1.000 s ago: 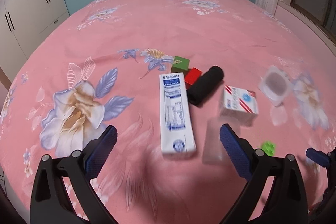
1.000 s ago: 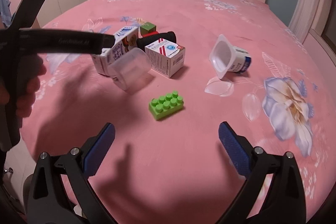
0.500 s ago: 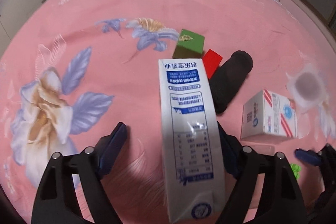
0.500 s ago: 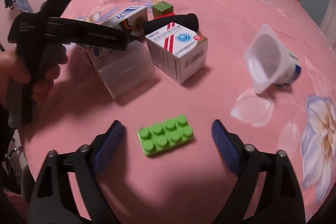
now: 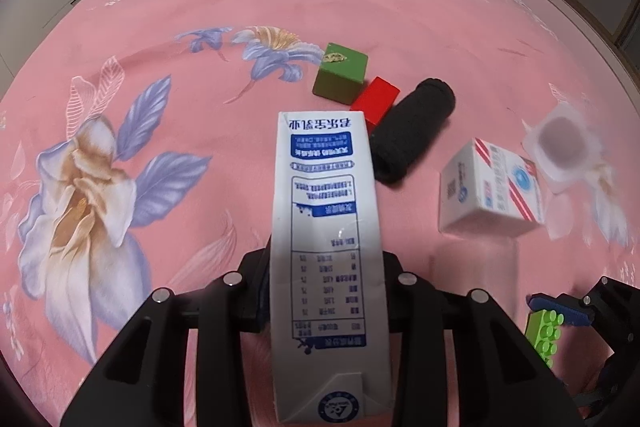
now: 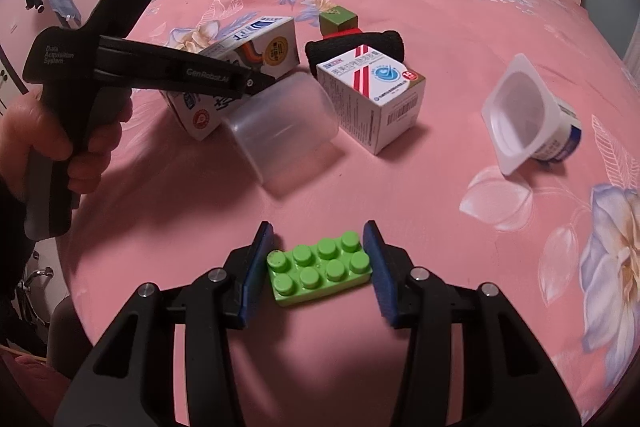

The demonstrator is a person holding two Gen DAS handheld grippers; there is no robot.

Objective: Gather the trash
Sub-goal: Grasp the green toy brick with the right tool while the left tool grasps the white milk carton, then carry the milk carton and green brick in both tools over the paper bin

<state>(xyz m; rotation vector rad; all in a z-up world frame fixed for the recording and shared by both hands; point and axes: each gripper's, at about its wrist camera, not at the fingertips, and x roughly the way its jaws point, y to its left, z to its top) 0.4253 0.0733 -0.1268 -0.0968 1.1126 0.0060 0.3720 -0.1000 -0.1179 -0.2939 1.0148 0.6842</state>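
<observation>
On the pink floral bed lie a white and blue milk carton [image 5: 326,247], a white medicine box [image 5: 490,193], a clear plastic cup [image 6: 280,125] on its side and a white yogurt cup [image 6: 528,119]. My left gripper [image 5: 324,291] is shut on the milk carton, which lies lengthwise between its fingers; it also shows in the right wrist view [image 6: 256,83]. My right gripper [image 6: 318,267] has its blue pads closed in against both ends of a green toy brick [image 6: 320,267], which rests on the bed.
A green cube [image 5: 340,73], a red block [image 5: 376,99] and a black rolled cloth [image 5: 412,129] lie behind the carton. A peeled foil lid [image 5: 562,143] lies at the right. Wardrobes, headboard and curtain border the bed.
My left gripper moved forward and closed on the milk carton. My right gripper moved down to the green brick and closed in on it.
</observation>
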